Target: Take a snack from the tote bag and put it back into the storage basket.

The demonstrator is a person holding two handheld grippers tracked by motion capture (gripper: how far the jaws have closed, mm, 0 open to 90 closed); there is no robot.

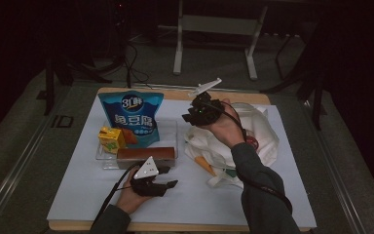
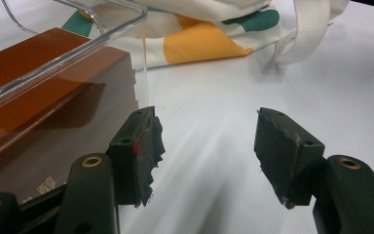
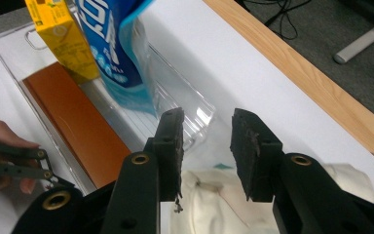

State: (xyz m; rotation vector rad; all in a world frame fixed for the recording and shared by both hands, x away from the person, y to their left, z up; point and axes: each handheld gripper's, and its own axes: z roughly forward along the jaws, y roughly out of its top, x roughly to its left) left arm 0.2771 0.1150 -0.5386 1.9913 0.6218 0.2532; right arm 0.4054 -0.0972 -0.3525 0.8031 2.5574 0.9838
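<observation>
My left gripper (image 1: 169,177) rests low near the table's front, open, with bare white sheet between its pads (image 2: 207,119). Just left of it lies a long brown box (image 2: 39,83) inside a clear tray (image 2: 78,53). My right gripper (image 1: 188,117) hovers above a white tote bag (image 1: 263,136) at the tray's right end. It is open, and nothing sits between its fingers (image 3: 208,117). The tray (image 3: 185,102) also holds a blue snack bag (image 1: 130,114) standing upright and a yellow carton (image 1: 111,139). The brown box (image 1: 146,155) fills the tray's front side.
The tote bag (image 2: 199,39) has an orange and green print, and a strap loops onto the sheet. A white sheet covers the wooden table (image 1: 175,93). Beyond the table's far edge are stand legs and cables on the floor.
</observation>
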